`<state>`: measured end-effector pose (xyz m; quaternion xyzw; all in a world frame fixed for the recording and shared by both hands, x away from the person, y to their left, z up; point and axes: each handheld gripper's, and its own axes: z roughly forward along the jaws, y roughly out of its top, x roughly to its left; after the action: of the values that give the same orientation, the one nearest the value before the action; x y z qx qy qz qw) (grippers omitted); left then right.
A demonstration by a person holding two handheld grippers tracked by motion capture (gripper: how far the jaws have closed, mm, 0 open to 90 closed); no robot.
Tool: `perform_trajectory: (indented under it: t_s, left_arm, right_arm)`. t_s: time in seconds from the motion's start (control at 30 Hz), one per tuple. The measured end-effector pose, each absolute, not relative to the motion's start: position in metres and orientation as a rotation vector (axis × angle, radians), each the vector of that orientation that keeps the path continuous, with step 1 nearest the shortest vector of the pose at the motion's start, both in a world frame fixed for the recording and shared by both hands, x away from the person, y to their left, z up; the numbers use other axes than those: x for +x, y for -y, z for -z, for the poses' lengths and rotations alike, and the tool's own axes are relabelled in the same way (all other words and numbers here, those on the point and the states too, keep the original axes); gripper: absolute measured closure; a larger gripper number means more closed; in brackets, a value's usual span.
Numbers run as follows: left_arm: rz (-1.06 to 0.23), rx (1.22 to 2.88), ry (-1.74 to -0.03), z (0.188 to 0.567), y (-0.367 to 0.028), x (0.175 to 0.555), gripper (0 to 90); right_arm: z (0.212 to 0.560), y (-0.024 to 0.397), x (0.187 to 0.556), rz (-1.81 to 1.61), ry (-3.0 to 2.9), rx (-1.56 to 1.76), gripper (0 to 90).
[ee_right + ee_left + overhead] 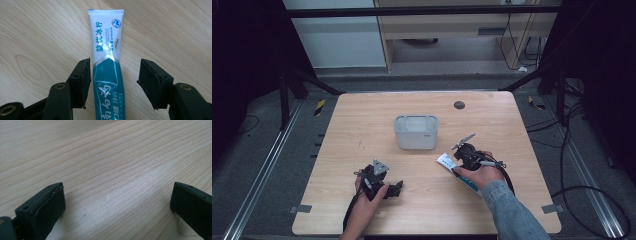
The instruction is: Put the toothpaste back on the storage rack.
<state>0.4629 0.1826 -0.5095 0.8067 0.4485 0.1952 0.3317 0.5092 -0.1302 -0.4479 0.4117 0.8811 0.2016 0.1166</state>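
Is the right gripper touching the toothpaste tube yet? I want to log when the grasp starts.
Cannot tell. In the right gripper view the toothpaste tube lies between the right gripper's open jaws: wood shows beside one jaw, but the other sits too close to judge.

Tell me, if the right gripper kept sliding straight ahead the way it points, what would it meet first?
Probably nothing new: the toothpaste tube already lies between its open jaws, with bare table beyond the tube's flat end.

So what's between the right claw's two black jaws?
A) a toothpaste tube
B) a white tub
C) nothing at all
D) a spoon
A: in the right gripper view the tube lies flat on the table between the open jaws of the right claw, not yet squeezed.
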Motion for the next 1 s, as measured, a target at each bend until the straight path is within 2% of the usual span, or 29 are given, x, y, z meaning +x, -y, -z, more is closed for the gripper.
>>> perform_trajectory:
  t_s: [1.0]
  left_arm:
    - [-0.506, 2.112, -1.162, 0.510, -0.182, 0.463, 0.0]
  right_arm:
    - [0.462, 0.119, 0.524, -0.552, -2.647, 1.246, 46.5]
